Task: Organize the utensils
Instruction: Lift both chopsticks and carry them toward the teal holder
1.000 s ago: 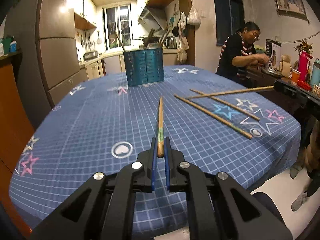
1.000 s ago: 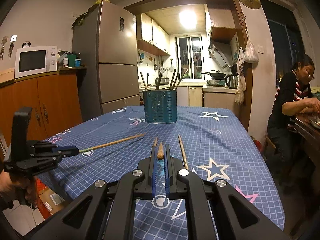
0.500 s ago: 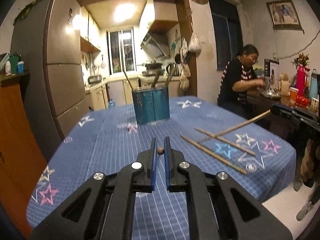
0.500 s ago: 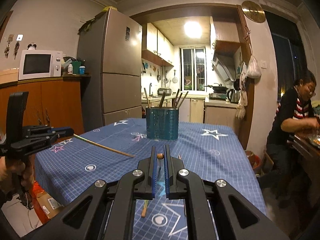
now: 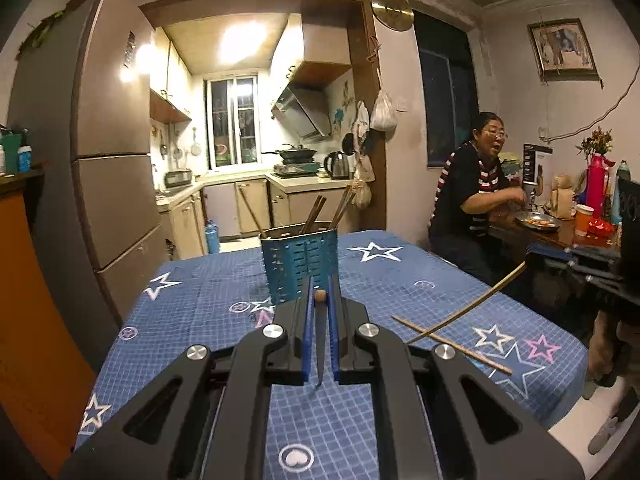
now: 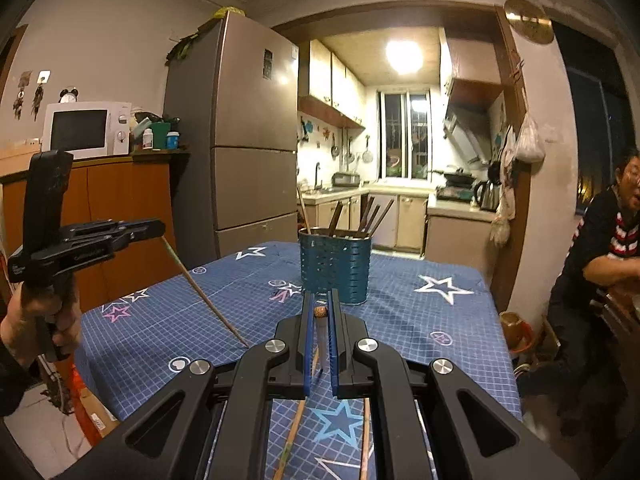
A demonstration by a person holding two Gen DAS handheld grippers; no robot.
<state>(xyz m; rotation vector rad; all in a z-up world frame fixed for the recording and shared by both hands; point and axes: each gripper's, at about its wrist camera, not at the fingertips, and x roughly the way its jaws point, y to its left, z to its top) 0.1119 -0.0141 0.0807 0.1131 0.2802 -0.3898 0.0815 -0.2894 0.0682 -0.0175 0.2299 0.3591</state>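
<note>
Moved since a second ago: I have lifted both chopsticks off the counter [image 5: 208, 296] and tipped them up; each now stands end-on between its fingers, where a second ago they lay flat and pointed at the holder.
Left gripper [image 5: 320, 304]: fingers clenched on the left chopstick [image 5: 319, 295], its rounded butt showing between the tips, the shaft running down and out of sight.
Right gripper [image 6: 320, 320]: fingers clenched on the right chopstick [image 6: 321, 313] the same way.
Holder [image 5: 300, 262]: blue perforated tub standing upright on the counter ahead of both grippers, already carrying several sticks that lean out of its top.
Left on the counter: loose chopsticks [image 6: 292, 436] under my right gripper.
Doing the step well: I judge the job is to carry each stick over the rim and lower it tip first. I would go one hand at a time, keep the shafts near vertical, aim for a gap between the leaning sticks, and let go only once the tip is well inside.
Only the right view shows: my left stick slanting down with its tip close to the cloth.
Only the left view shows: my right stick's long shaft crossing above one loose stick.
</note>
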